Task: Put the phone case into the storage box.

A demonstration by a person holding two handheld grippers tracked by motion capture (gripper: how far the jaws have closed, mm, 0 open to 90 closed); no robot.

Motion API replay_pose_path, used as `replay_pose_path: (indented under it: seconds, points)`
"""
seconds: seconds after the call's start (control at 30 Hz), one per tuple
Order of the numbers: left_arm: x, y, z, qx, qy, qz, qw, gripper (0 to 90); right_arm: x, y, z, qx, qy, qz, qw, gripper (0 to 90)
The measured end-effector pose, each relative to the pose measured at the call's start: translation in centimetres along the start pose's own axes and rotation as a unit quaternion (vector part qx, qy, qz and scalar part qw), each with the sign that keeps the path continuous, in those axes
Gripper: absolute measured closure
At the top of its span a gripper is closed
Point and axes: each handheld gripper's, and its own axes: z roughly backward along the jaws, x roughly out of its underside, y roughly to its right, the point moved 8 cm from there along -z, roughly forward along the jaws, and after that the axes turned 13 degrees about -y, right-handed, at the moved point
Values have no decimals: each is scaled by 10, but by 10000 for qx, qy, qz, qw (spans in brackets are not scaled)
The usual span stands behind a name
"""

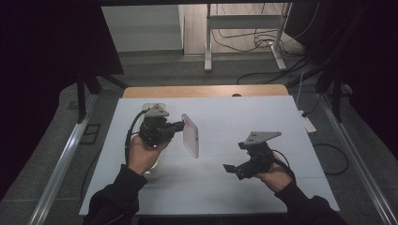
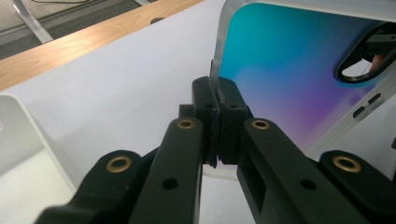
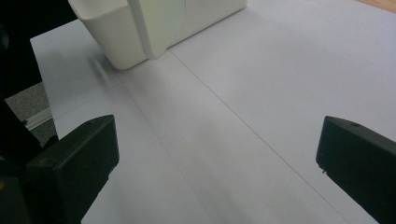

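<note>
While it hangs clear of the counter, the thin clear-edged phone case with a blue-to-purple back and an oval camera cutout [image 2: 289,79] stands on edge in the air, pinched along one rim by the jaws of my left gripper [image 2: 217,100]. From the high view the case [image 1: 190,135] shows as a pale, narrow slab just to the right of that gripper [image 1: 180,125], over the left half of the white sheet covering the counter [image 1: 263,117]. My left hand [image 1: 143,157] carries the gripper from below, its black cable looping down beside the wrist. Well apart to the right, my right gripper [image 1: 229,168] sits low over the sheet in my right hand [image 1: 274,178], pointing toward the case; in its own view the jaws stand spread wide with nothing between them, only bare white sheet [image 3: 261,93]. Beyond them, at the far edge of that view, stands a white plastic bin [image 3: 126,32]. A strip of light wooden counter edge [image 1: 206,91] runs along the far side of the sheet.
</note>
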Motion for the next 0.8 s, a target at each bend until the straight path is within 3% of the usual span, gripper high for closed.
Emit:
replay_pose_path:
  seconds: [0.8]
  points:
    - [6,-25,19,-224,148,280,9992,883,22,12,17,270,-65,-176,9995,0]
